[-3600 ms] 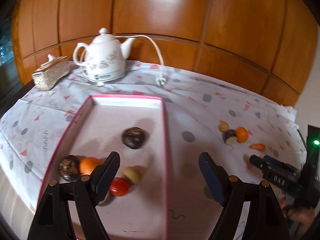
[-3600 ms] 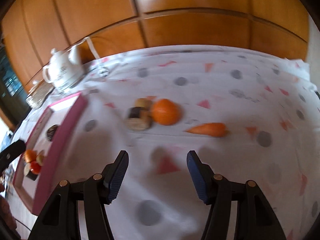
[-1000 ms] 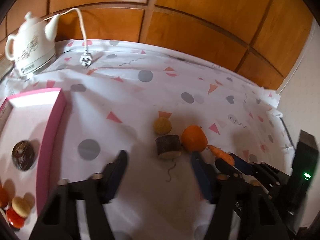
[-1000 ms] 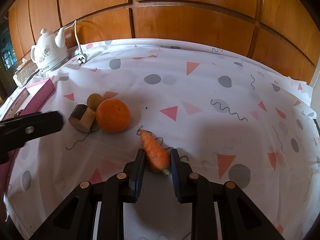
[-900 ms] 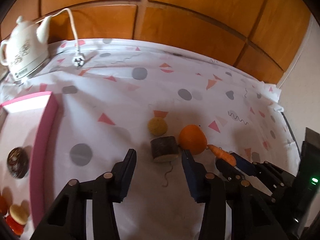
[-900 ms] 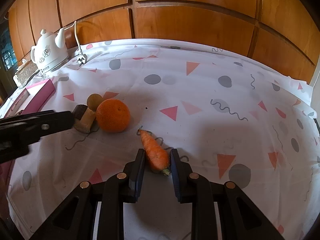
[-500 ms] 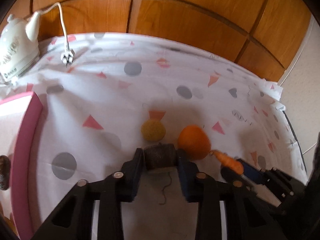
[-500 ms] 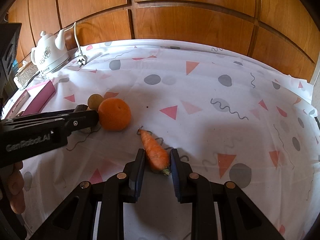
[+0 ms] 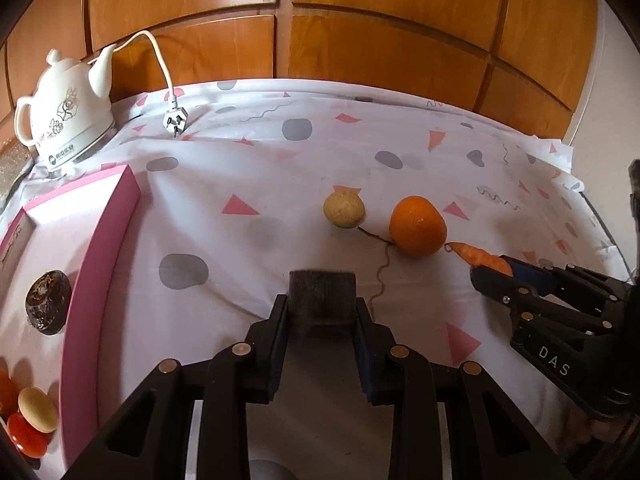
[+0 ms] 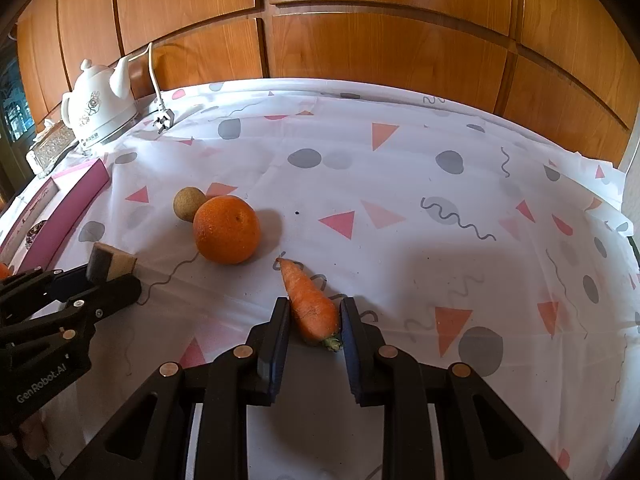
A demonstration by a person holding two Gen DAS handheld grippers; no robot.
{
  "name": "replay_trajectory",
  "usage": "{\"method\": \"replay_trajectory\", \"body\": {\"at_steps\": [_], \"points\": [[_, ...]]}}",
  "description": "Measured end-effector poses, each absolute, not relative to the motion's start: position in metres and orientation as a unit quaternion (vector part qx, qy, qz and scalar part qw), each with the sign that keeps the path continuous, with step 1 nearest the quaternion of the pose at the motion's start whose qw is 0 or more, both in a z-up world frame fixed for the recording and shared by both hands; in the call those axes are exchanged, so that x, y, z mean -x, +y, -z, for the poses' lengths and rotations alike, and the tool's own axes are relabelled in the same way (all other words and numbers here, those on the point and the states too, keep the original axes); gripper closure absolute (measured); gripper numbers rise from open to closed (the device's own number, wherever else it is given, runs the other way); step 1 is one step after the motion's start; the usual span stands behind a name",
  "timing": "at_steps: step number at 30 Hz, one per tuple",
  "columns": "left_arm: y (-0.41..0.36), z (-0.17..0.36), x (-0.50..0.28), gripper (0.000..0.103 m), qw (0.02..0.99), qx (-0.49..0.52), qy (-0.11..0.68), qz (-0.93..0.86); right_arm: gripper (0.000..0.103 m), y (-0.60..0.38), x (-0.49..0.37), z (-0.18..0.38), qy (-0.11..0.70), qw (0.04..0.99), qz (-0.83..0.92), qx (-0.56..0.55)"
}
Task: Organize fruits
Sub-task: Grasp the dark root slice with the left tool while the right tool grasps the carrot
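Fruits are split up right now: some sit in the pink tray (image 9: 100,240) on our left, some are out on the desk (image 10: 400,184) with its patterned cloth. Our left tongs (image 9: 321,320) are clamped on a dark brown chunk (image 9: 322,298), pads pressed flat against both its sides. We can't tell if it's touching the cloth or lifted a bit. Our right tongs (image 10: 313,322) are closed on the fat end of a carrot (image 10: 310,302), its thin tip pointing away toward the orange (image 10: 227,229). The orange sits on the cloth just beyond the carrot tip, and a small tan round fruit (image 10: 188,203) is right behind it, touching or nearly so from the right view. In the tray we see a dark wrinkly ball (image 9: 48,302) on its own, and near the corner a pale oval piece (image 9: 38,408) next to a red one (image 9: 26,436). A white kettle (image 9: 64,120) stands at the back, its plug (image 9: 175,122) lying loose on the cloth.
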State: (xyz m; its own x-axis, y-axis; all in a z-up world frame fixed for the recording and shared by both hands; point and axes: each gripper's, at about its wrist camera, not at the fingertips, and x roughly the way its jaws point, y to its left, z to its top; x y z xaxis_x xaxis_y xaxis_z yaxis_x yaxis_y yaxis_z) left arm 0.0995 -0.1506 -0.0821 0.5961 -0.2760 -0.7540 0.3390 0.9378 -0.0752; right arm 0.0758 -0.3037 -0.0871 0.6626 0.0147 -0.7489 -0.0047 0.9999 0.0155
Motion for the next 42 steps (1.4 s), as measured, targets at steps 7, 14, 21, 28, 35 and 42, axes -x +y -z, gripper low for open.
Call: {"method": "replay_trajectory", "body": {"at_steps": [7, 14, 21, 28, 35, 42], "points": [[-0.146, 0.084, -0.102, 0.072, 0.891, -0.018, 0.416, 0.182, 0.078, -0.303, -0.076, 0.087, 0.412, 0.911, -0.005, -0.005], [-0.147, 0.084, -0.101, 0.072, 0.891, -0.019, 0.415, 0.182, 0.078, -0.301, -0.078, 0.088, 0.420, 0.907, -0.003, 0.001], [-0.146, 0.083, -0.100, 0.072, 0.892, -0.016, 0.413, 0.184, 0.078, -0.296, -0.077, 0.088, 0.416, 0.909, 0.006, 0.018], [-0.146, 0.083, -0.100, 0.073, 0.892, -0.015, 0.412, 0.183, 0.079, -0.295, -0.076, 0.088, 0.413, 0.910, 0.008, 0.025], [-0.145, 0.080, -0.095, 0.074, 0.895, -0.021, 0.410, 0.176, 0.079, -0.295, -0.075, 0.088, 0.412, 0.911, 0.007, 0.025], [-0.136, 0.073, -0.080, 0.074, 0.893, -0.023, 0.416, 0.170, 0.079, -0.295, -0.074, 0.087, 0.412, 0.911, 0.005, 0.025]]}}
